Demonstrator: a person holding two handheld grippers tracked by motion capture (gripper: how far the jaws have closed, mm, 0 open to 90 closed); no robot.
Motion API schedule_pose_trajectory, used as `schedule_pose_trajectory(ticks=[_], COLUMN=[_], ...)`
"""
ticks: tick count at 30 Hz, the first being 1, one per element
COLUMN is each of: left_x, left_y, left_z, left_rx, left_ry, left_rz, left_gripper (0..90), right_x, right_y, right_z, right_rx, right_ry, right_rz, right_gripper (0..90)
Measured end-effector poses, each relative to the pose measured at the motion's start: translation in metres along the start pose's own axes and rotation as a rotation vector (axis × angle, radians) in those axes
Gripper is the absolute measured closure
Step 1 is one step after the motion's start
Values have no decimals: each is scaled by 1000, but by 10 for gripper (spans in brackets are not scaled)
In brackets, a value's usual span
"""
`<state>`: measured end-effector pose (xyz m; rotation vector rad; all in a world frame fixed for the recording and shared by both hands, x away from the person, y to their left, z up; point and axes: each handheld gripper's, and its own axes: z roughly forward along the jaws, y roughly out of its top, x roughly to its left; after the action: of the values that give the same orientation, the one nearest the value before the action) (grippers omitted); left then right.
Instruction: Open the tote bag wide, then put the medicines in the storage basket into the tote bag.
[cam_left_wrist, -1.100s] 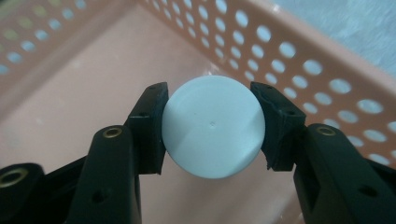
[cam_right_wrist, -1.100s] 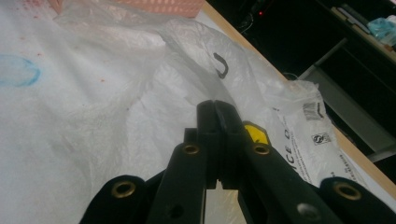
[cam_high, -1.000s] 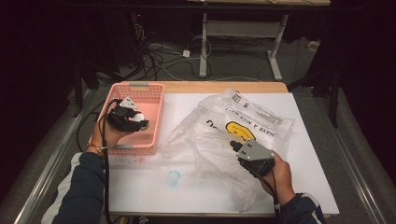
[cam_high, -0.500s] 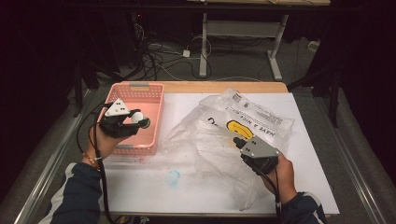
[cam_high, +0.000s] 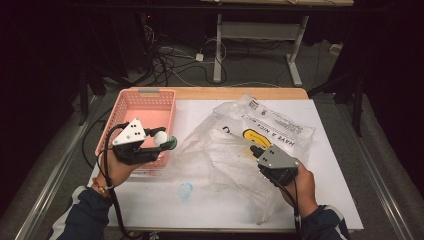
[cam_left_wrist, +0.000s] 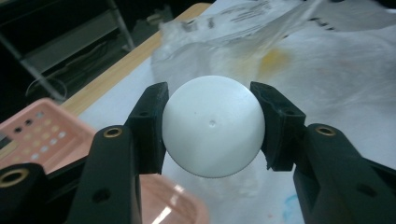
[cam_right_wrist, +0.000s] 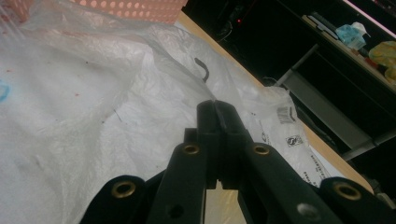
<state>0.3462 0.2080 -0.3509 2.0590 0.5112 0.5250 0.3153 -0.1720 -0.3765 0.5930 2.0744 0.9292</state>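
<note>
At the left of the worktop (cam_high: 150, 210) stands a pink basket (cam_high: 145, 107), its long axis running away from the person. The left tongs (cam_high: 167, 142) hang over the basket's right rim, pointing right toward the bag. They are pinching a white ball (cam_left_wrist: 214, 126), one jaw pressed to each side of it; the ball is round, so no long axis or heading can be told. In the high view a dark green part shows just beside the ball at the jaw tips.

A crumpled clear plastic bag (cam_high: 240, 145) lies across the middle of the white sheet, its printed end toward the far right corner.

The right tongs (cam_right_wrist: 217, 114) point up and away over the bag, jaws pressed together on a fold of its thin film, with the bag spreading left and ahead of them.
</note>
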Motion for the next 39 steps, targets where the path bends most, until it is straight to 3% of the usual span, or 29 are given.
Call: schedule_pose_trajectory(ticks=[9, 13, 19, 21, 25, 30, 39], left_x=[-42, -64, -91, -99, -108, -115, -121], left_y=[22, 31, 37, 37, 37, 35, 27], left_z=[-4, 3, 22, 30, 44, 62, 99], left_rx=[-79, -108, -98, -87, -58, -62, 28], left_ry=[-66, -112, -145, -134, -150, -128, -126], left_rz=[81, 123, 171, 199, 217, 212, 246], left_gripper=[484, 484, 484, 484, 484, 484, 484], right_x=[2, 2, 3, 2, 4, 2, 1], right_y=[1, 2, 5, 6, 10, 16, 26], right_z=[2, 4, 2, 1, 0, -1, -3], right_rx=[13, 16, 20, 13, 6, -11, -39], right_ry=[-1, 5, 8, 19, 18, 9, 2], right_rz=[3, 8, 15, 22, 16, 19, 21], right_gripper=[900, 900, 900, 900, 900, 900, 900])
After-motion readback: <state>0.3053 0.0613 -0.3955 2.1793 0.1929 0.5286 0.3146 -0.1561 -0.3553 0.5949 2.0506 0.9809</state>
